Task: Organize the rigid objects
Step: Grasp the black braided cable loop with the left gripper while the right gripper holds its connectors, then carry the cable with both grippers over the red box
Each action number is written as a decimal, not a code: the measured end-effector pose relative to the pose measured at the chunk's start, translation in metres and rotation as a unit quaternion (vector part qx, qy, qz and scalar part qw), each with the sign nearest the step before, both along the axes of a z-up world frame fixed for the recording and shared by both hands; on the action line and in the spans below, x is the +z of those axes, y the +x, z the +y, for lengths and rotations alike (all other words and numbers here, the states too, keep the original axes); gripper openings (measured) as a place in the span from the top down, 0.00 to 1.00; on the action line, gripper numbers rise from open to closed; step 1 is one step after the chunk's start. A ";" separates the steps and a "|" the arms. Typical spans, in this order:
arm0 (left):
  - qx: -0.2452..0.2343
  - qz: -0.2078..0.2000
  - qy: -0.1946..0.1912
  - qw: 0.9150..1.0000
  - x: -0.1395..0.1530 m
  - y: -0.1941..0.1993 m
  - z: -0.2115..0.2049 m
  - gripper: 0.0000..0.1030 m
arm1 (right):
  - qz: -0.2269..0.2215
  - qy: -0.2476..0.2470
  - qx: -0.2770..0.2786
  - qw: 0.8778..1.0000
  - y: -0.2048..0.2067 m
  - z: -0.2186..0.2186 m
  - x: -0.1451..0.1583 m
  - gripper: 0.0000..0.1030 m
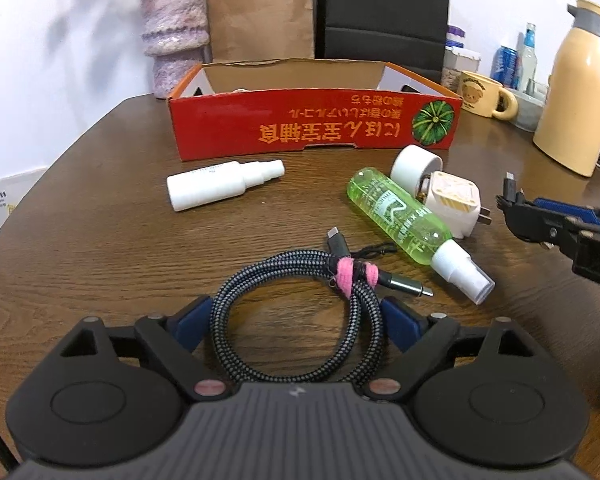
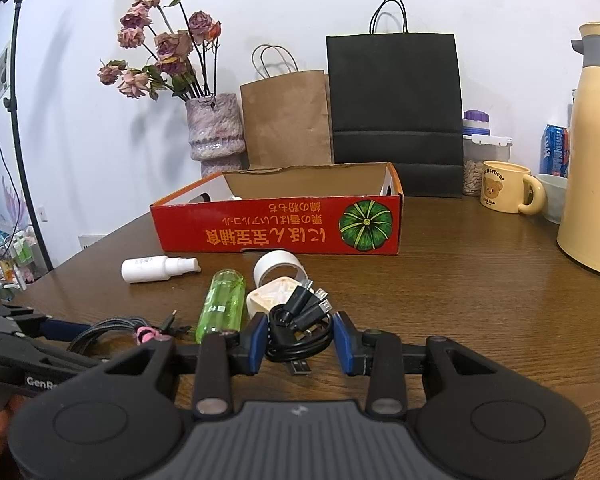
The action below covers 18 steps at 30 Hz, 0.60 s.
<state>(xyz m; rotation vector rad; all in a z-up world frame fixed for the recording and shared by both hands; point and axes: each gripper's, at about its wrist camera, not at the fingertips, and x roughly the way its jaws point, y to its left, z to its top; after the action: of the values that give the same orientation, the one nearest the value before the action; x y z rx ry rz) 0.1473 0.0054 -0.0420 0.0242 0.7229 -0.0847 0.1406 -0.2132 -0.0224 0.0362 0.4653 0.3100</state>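
Observation:
My left gripper (image 1: 296, 320) is open around a coiled braided cable (image 1: 296, 320) tied with a pink strap, lying on the table. My right gripper (image 2: 302, 338) is shut on a bundled black cable (image 2: 300, 332) and holds it above the table; it shows in the left wrist view (image 1: 516, 204). Loose on the table lie a white spray bottle (image 1: 220, 184), a green spray bottle (image 1: 404, 216), a white tape roll (image 1: 416, 166) and a cream plug charger (image 1: 454, 202). The red cardboard box (image 1: 312, 124) stands open behind them.
A lilac vase with dried roses (image 2: 216, 132), a brown paper bag (image 2: 286, 120) and a black bag (image 2: 394, 100) stand behind the box. A bear mug (image 2: 504, 190), cans, a tub and a tall cream thermos (image 2: 594, 160) stand at the right.

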 end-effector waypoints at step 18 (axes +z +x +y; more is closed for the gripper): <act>0.038 -0.085 -0.029 0.995 0.068 0.005 0.008 0.13 | -0.048 0.011 -0.010 0.999 0.009 -0.003 0.040 0.66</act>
<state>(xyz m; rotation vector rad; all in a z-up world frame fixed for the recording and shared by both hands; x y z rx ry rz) 0.1518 0.0139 0.0258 -0.0504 0.5494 -0.0310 0.1499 -0.2160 0.0181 0.0464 0.3654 0.2955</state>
